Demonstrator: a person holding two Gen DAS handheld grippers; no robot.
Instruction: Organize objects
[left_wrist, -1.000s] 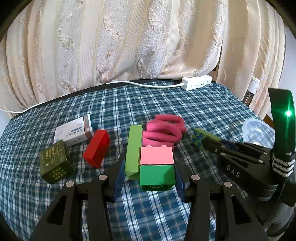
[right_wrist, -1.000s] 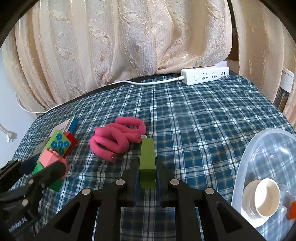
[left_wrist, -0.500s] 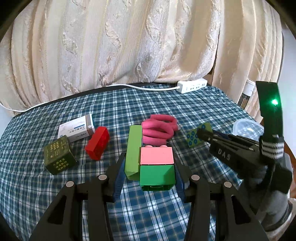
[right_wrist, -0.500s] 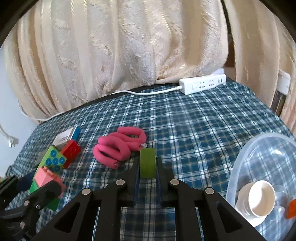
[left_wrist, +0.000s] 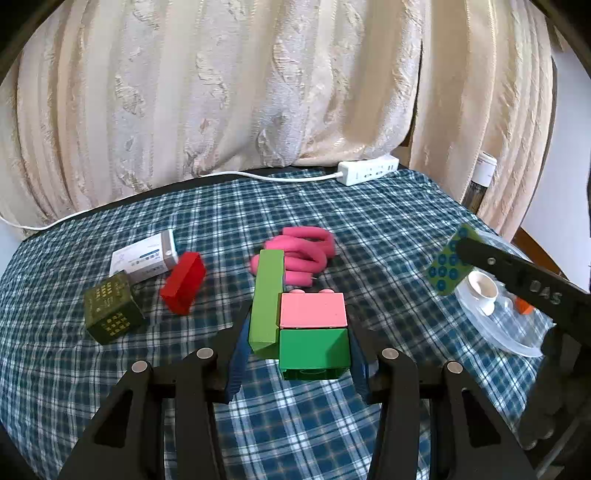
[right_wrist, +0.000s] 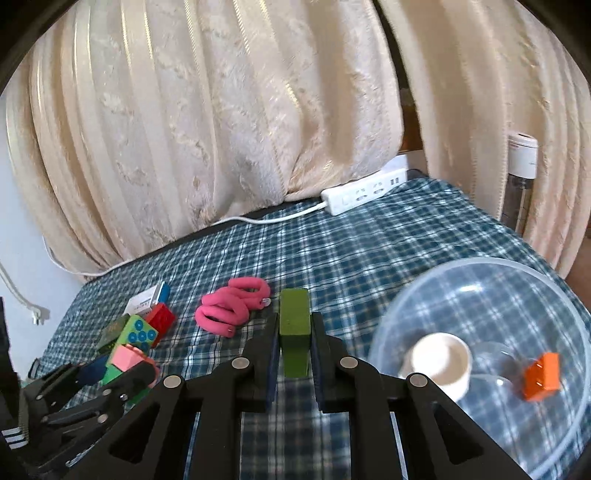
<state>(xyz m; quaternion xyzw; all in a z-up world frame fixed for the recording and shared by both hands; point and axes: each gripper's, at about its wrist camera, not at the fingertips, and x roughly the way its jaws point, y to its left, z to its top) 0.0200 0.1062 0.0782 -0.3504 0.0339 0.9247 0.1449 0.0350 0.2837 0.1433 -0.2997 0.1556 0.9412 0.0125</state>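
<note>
While cream curtains (left_wrist: 236, 99) hang behind everything, a worktop under a blue checked cloth (right_wrist: 369, 251) stretches ahead of both tongs. Just right of the right tongs (right_wrist: 294, 343) lies a clear plastic bowl (right_wrist: 546, 280), with a white cup (right_wrist: 439, 360) and a small orange brick (right_wrist: 542, 376) inside it. Beyond both tongs, at the cloth's far edge, sits a white power strip (left_wrist: 369, 170). The left tongs (left_wrist: 297, 354) are partly spread and clamp a cluster of blocks (left_wrist: 299, 317): a long green bar, a pink brick and a green brick below it. The right tongs are pinched narrow on a slim green block (right_wrist: 293, 325), held above the cloth. Ahead of the left tongs lies a coiled pink foam roll (left_wrist: 299, 254). To their left lie a white carton (left_wrist: 146, 254), a red brick (left_wrist: 183, 282) and a dark green cube (left_wrist: 110, 313).
</note>
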